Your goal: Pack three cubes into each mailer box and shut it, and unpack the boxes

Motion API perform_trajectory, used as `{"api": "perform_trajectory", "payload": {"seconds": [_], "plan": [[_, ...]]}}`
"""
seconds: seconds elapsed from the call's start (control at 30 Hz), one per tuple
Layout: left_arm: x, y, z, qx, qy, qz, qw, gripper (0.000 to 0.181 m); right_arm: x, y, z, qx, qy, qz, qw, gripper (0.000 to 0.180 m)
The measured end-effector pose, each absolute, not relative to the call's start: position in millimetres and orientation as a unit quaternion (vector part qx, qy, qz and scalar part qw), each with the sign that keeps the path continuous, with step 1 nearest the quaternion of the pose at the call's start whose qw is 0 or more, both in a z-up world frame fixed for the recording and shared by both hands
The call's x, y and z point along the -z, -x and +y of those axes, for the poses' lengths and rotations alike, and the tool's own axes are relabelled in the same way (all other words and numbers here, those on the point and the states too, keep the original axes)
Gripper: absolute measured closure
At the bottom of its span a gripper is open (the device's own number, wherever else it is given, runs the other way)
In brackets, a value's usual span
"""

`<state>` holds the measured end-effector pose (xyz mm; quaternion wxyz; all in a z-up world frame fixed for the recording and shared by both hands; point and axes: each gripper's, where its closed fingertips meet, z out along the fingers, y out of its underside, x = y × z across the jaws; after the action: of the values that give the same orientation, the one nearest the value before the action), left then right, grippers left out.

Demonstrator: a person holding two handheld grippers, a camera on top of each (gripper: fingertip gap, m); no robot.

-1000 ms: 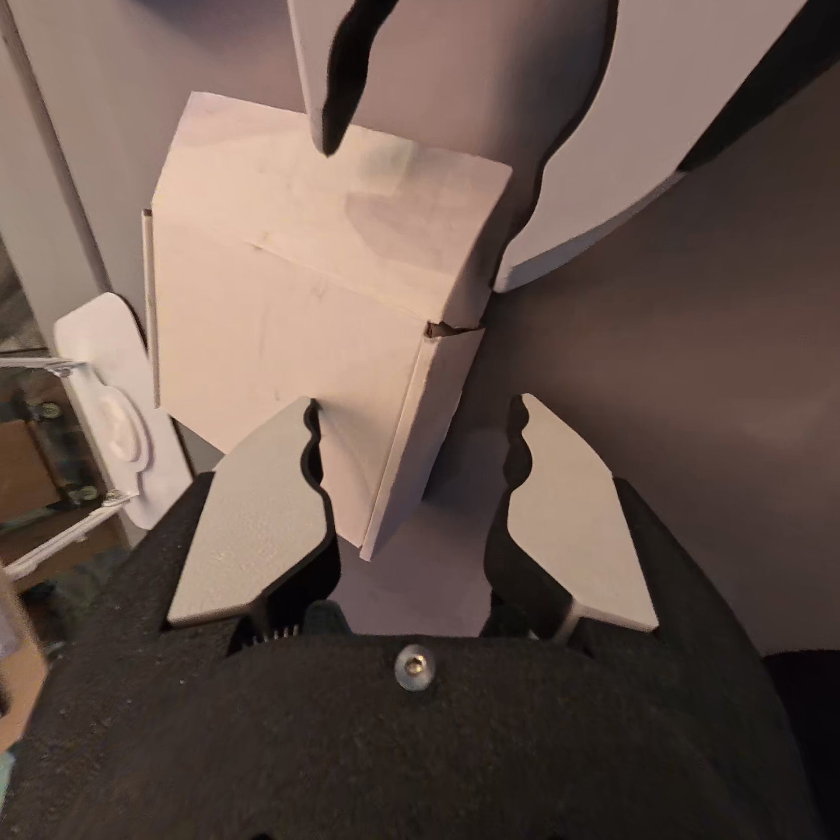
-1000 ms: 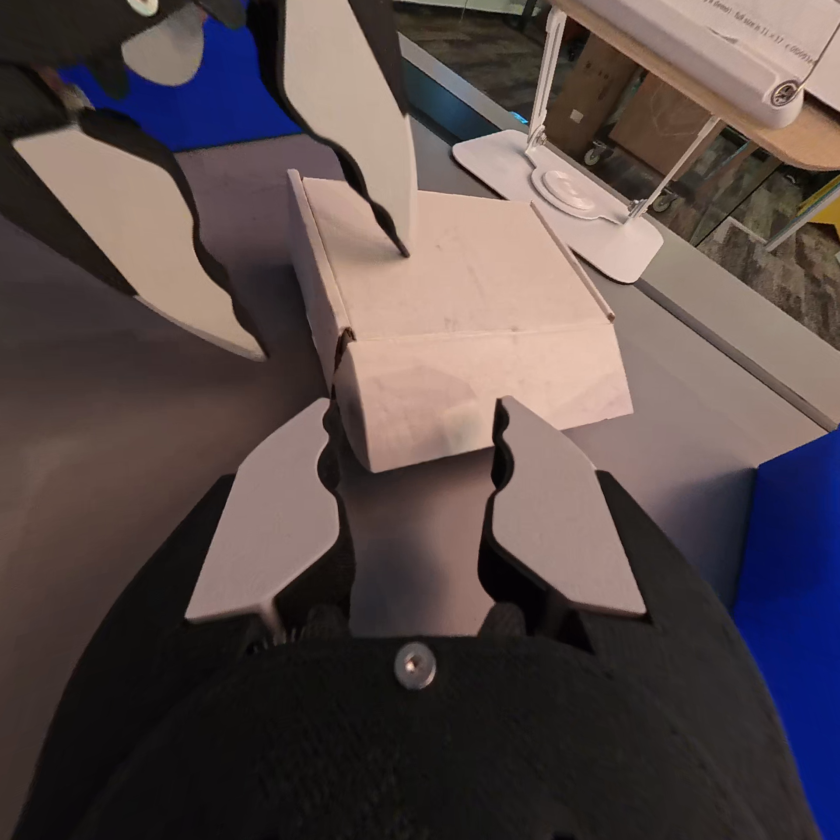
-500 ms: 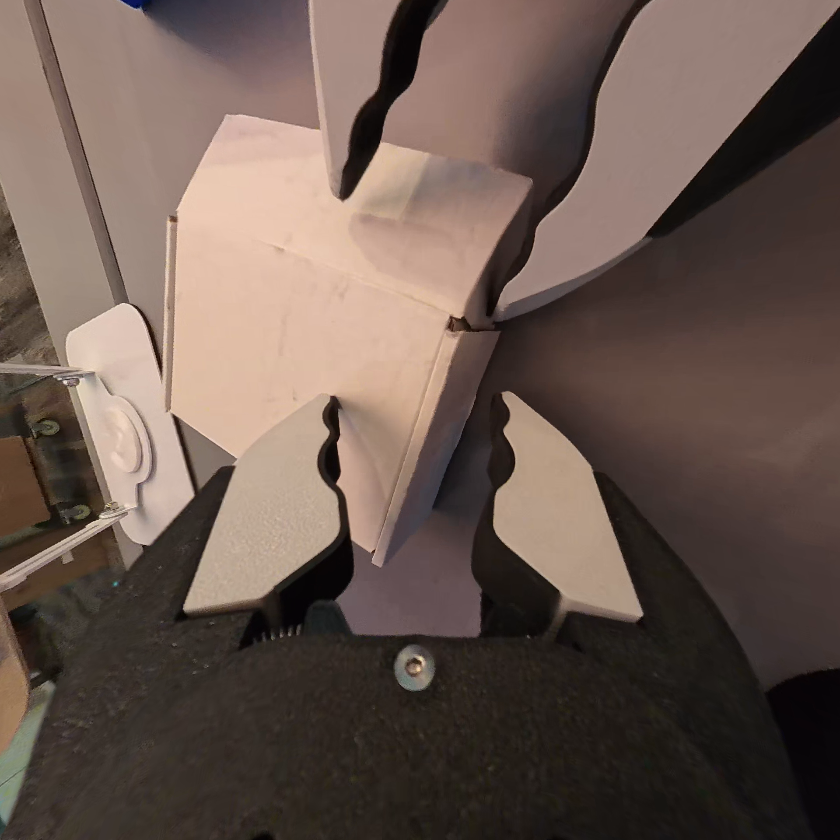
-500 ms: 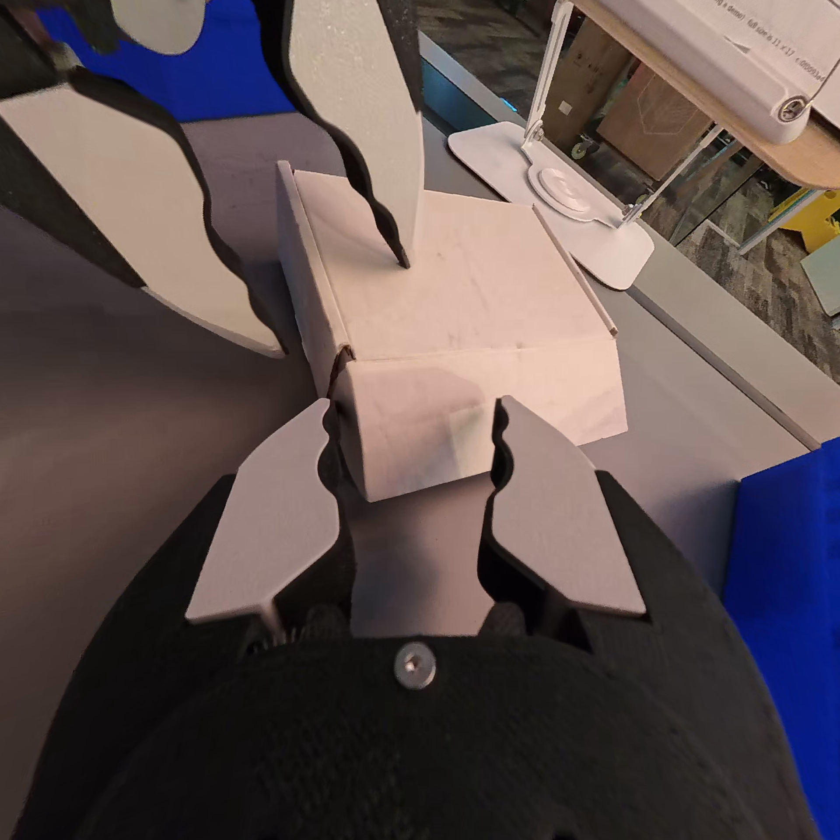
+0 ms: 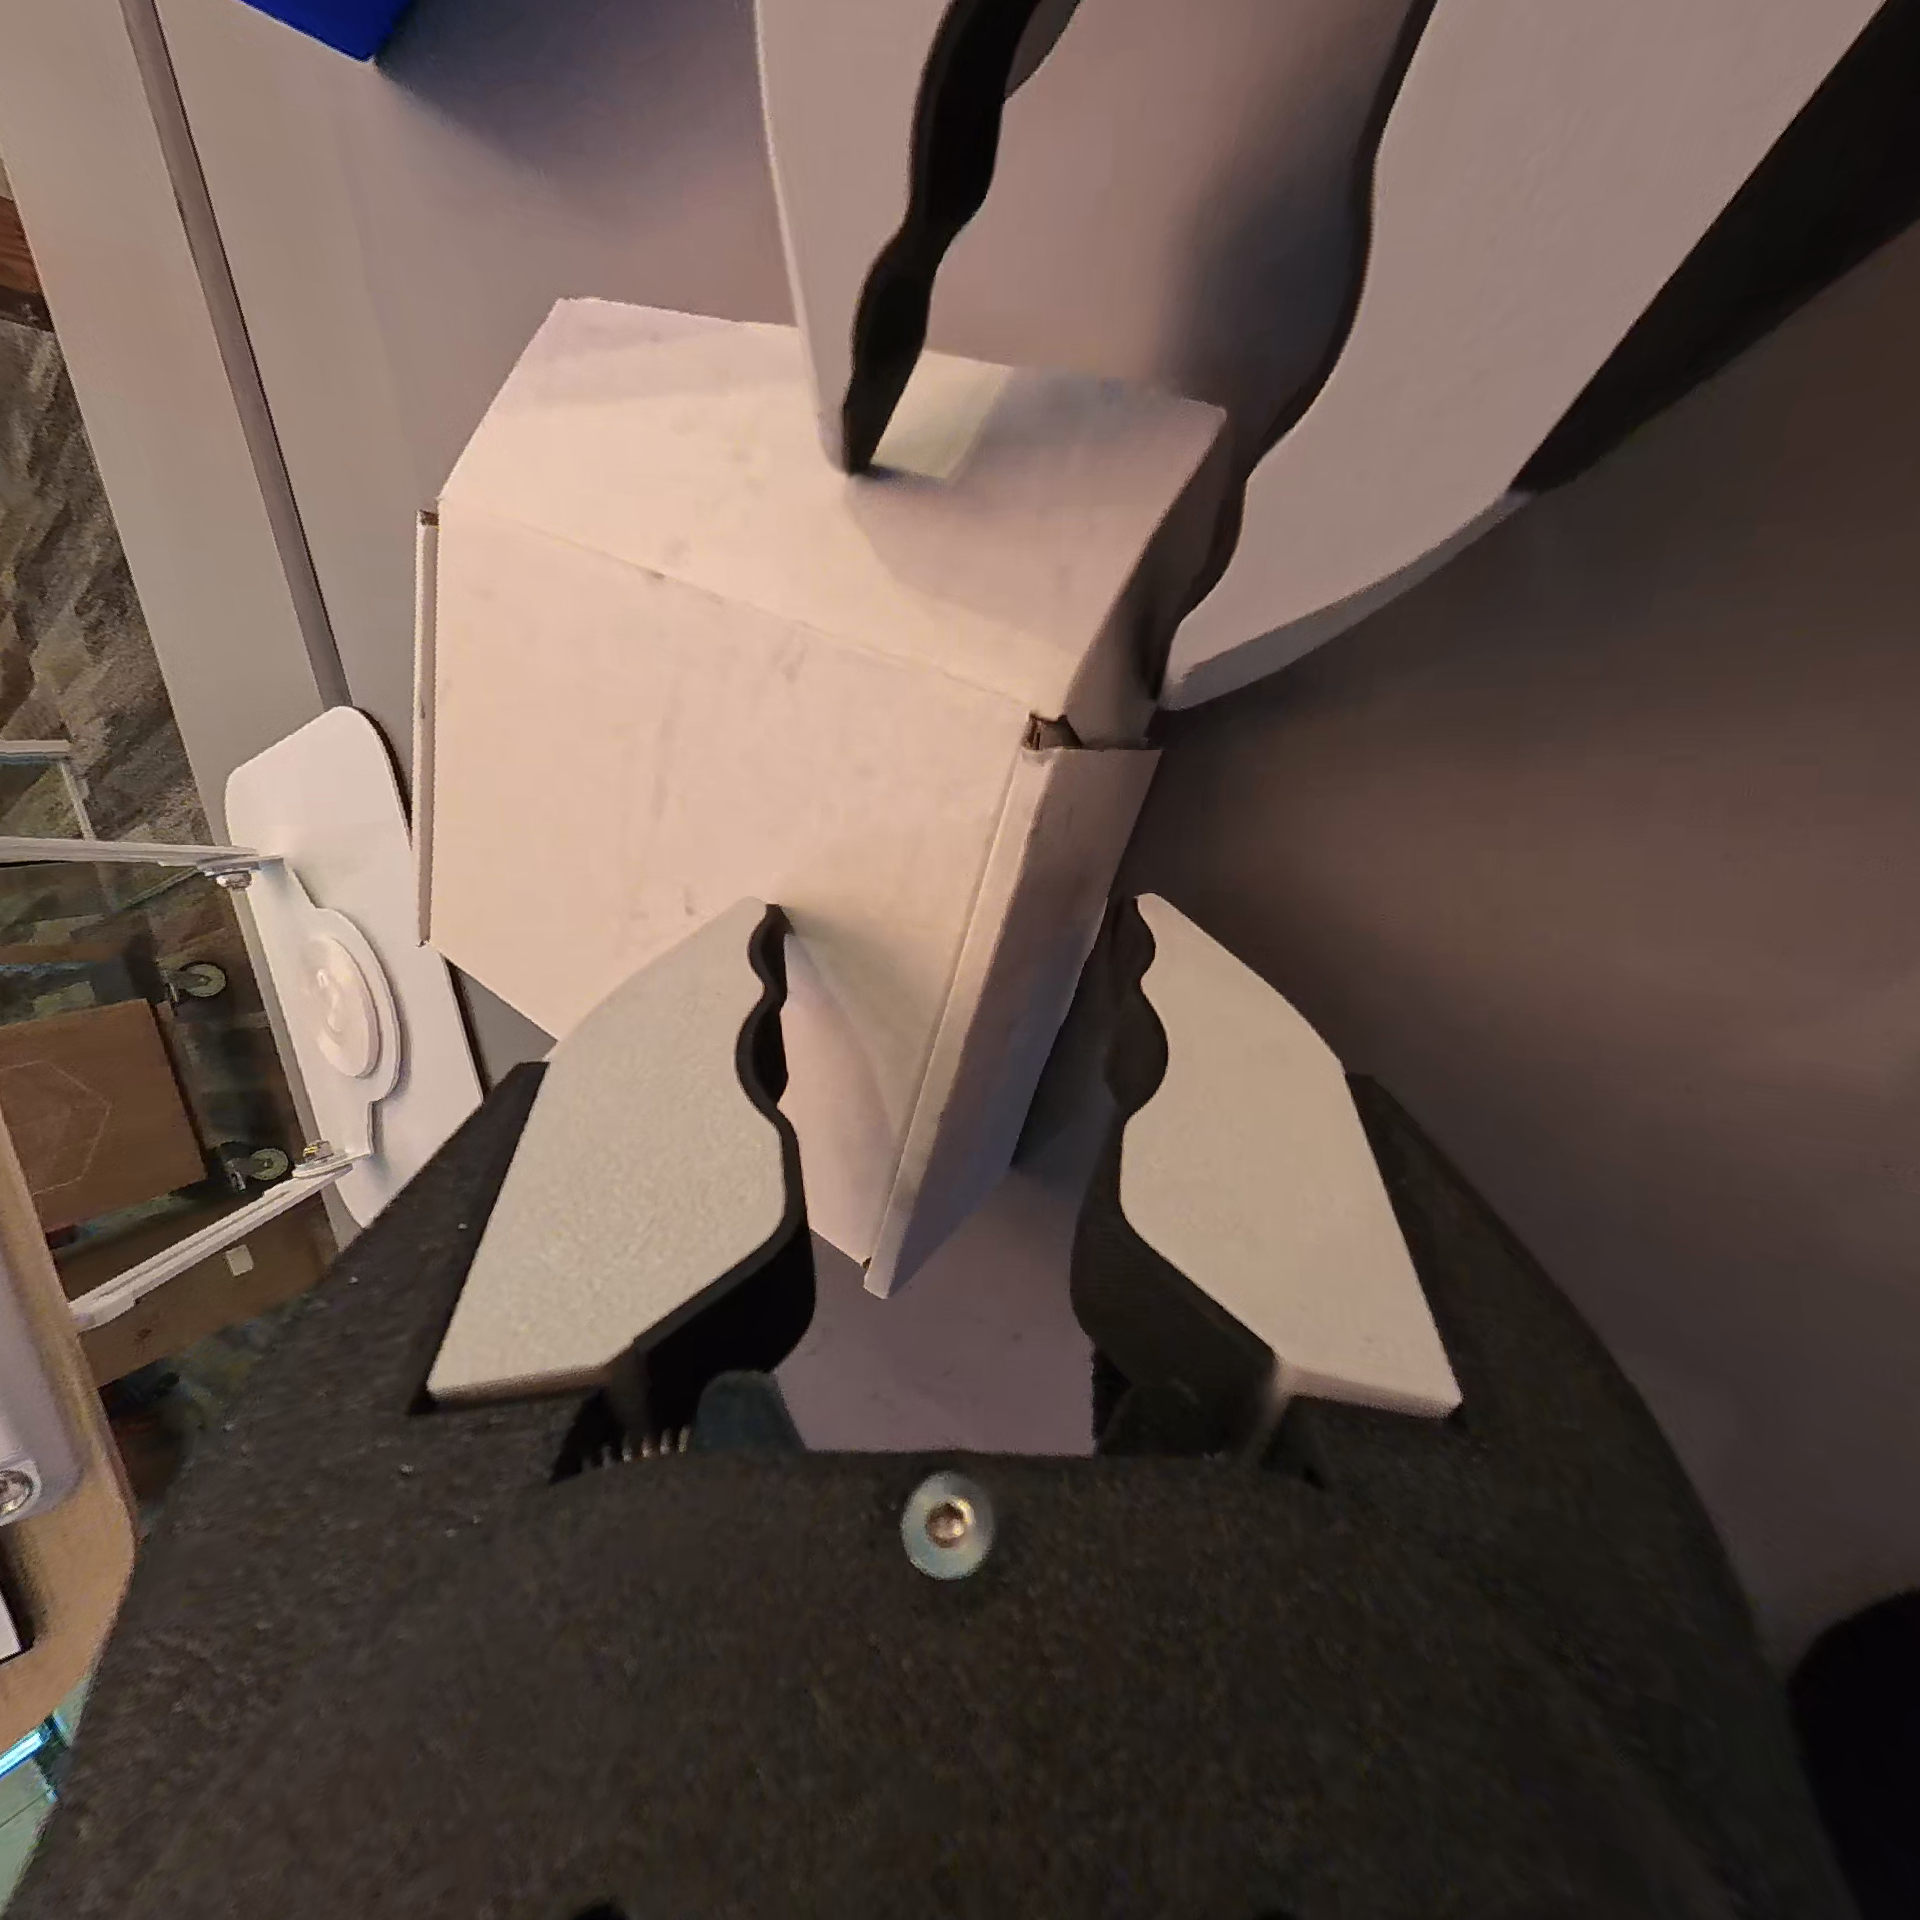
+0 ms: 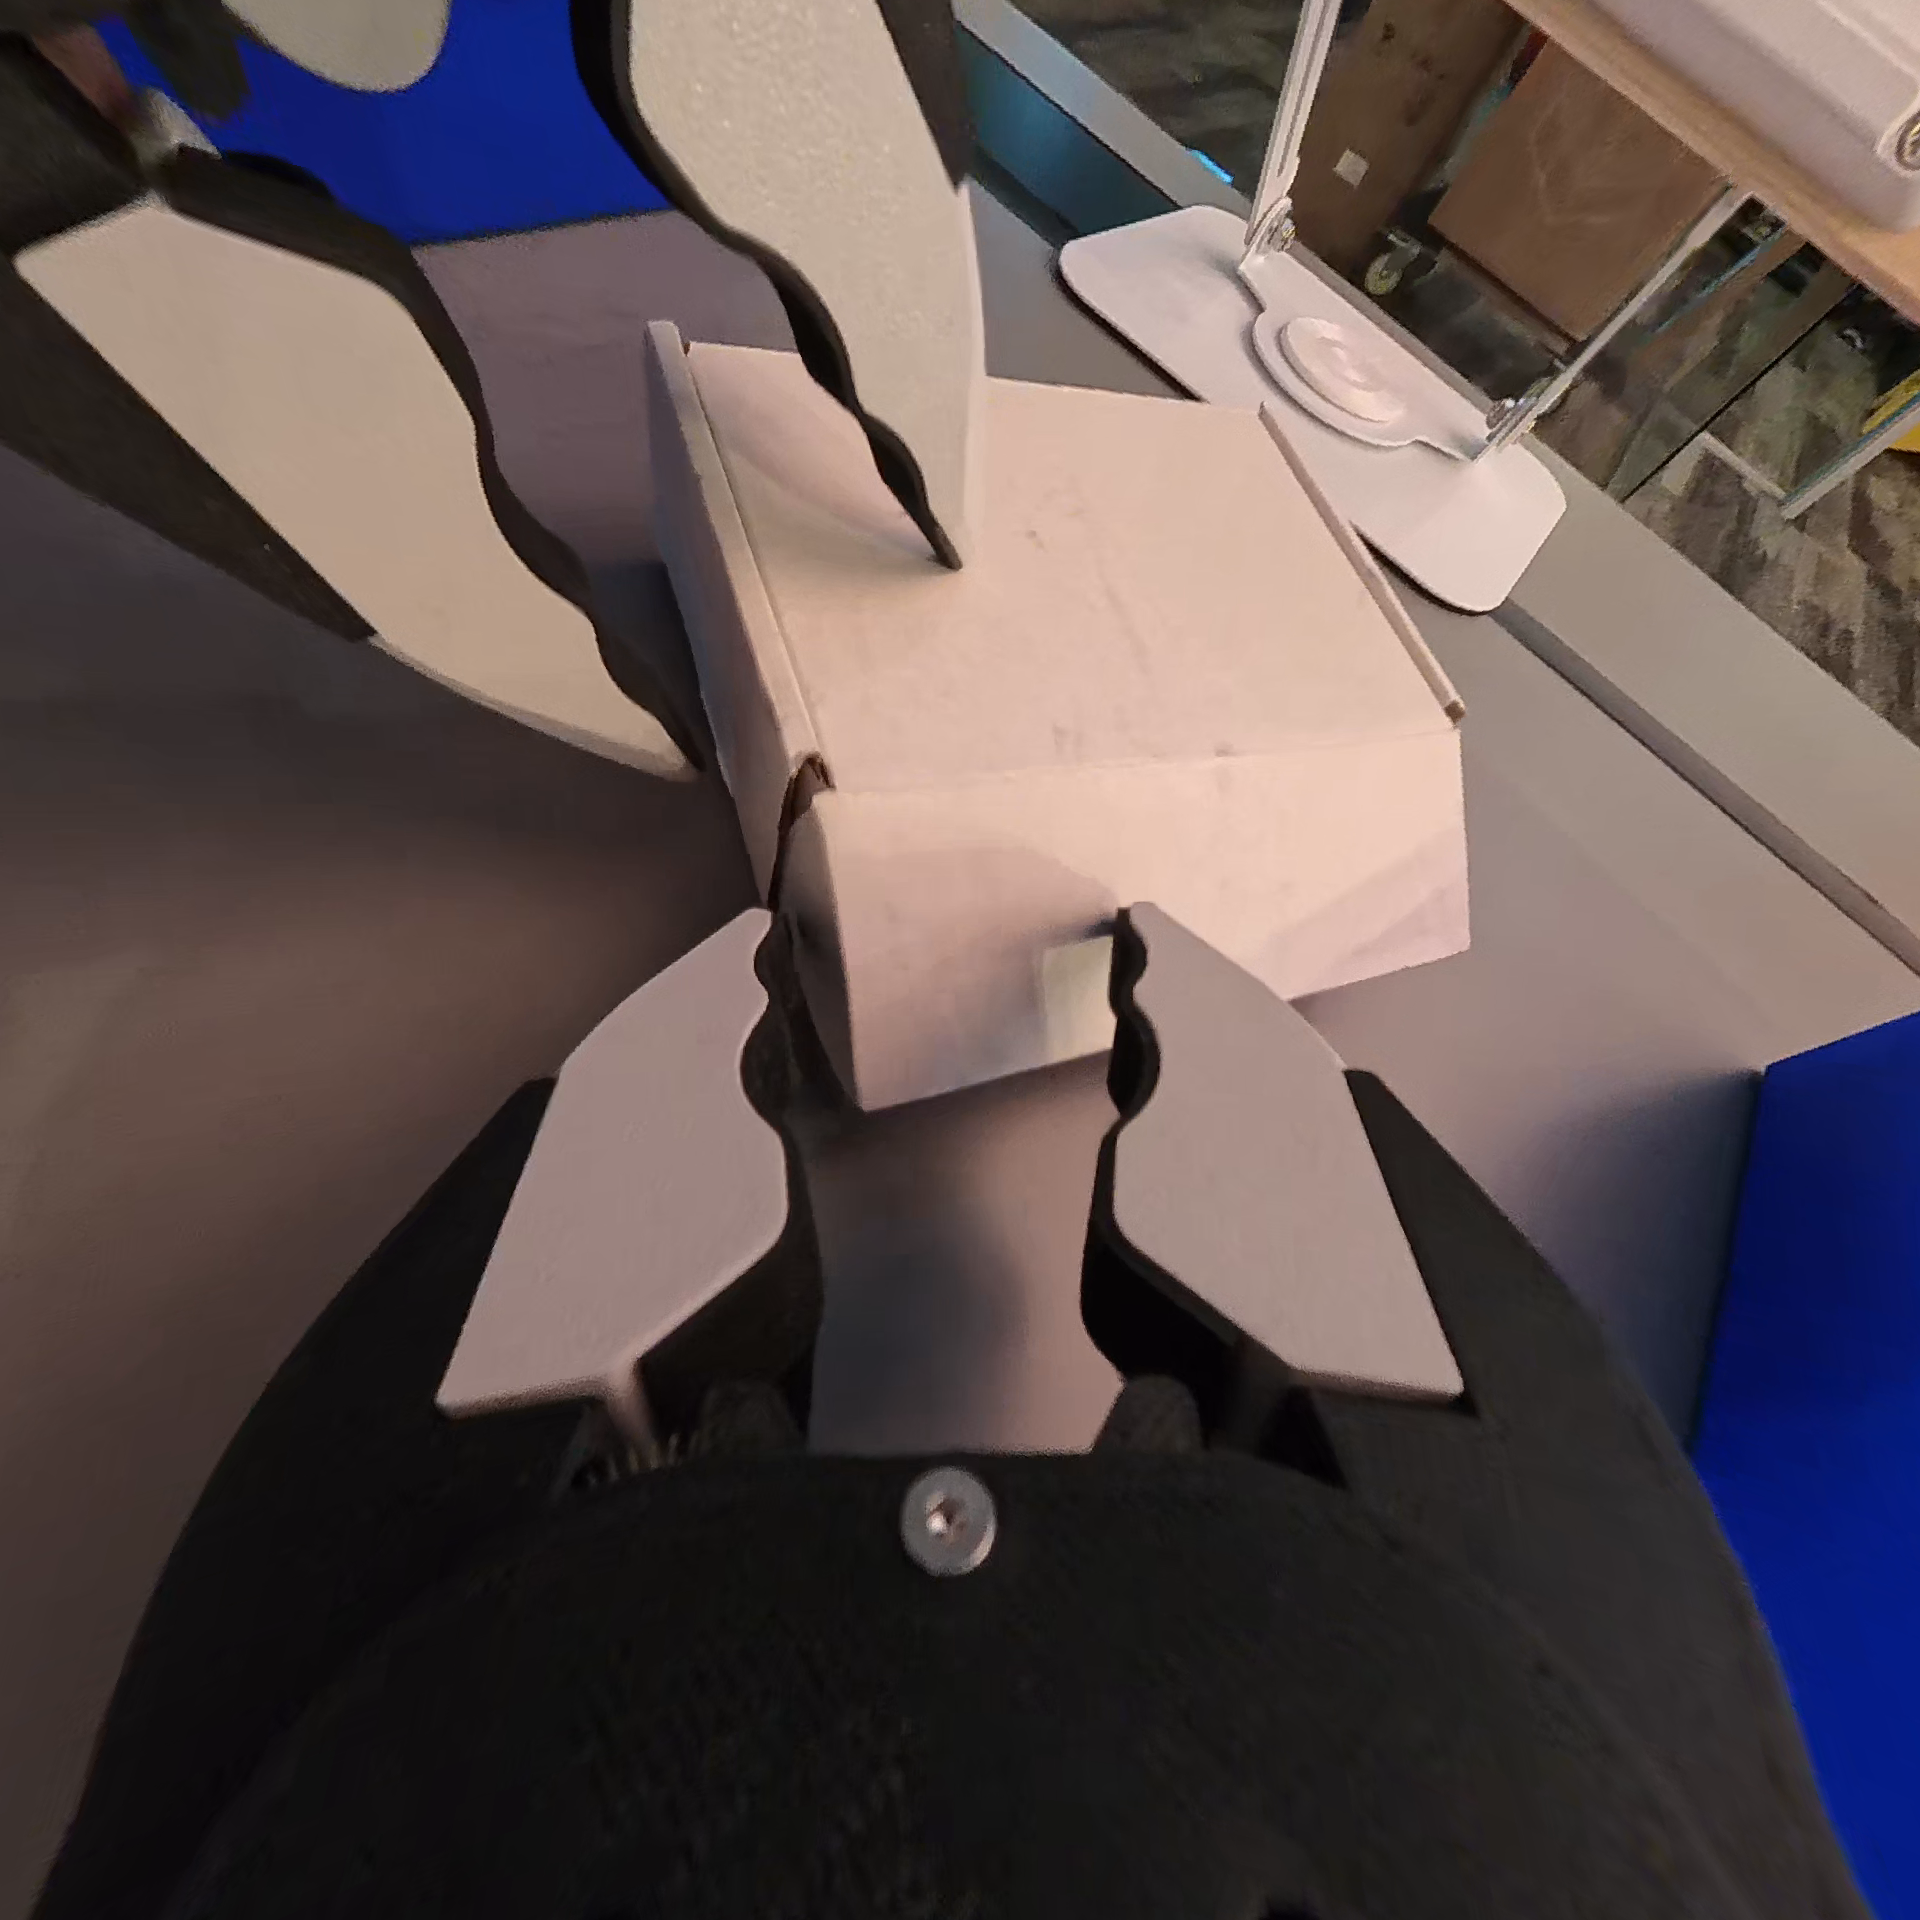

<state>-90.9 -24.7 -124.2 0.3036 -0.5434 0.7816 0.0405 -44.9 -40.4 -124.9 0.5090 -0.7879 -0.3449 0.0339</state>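
The closed white cardboard mailer box (image 6: 1091, 717) sits on the grey tabletop (image 6: 260, 935), and both grippers straddle it with jaws apart and nothing clamped: the left gripper (image 5: 951, 914) brackets one corner, one fingertip (image 6: 940, 545) pressing down on the lid, probably to keep the box from sliding. The right gripper (image 6: 940, 920) brackets the front-flap corner beside a small pale tape patch (image 6: 1075, 971), a stance that suits prying the flap open or pressing it home; which is intended cannot be told. A white lamp base (image 6: 1340, 353) stands near the far edge of the box, and a blue panel (image 6: 1839, 1299) lies to the right, neither obstructing the corner; no cubes are visible.
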Motion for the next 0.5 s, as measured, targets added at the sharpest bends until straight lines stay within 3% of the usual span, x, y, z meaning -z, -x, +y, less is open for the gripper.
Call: {"api": "perform_trajectory", "payload": {"seconds": [0.37,0.5], "plan": [[124,91,-26,-0.028,0.549,0.774,0.314,0.119,131,46,-47,-0.072,0.809,-0.333,0.478,0.129],[120,101,-33,-0.029,0.529,0.792,0.304,0.129,104,40,-56,-0.159,0.796,-0.31,0.496,0.125]]}}
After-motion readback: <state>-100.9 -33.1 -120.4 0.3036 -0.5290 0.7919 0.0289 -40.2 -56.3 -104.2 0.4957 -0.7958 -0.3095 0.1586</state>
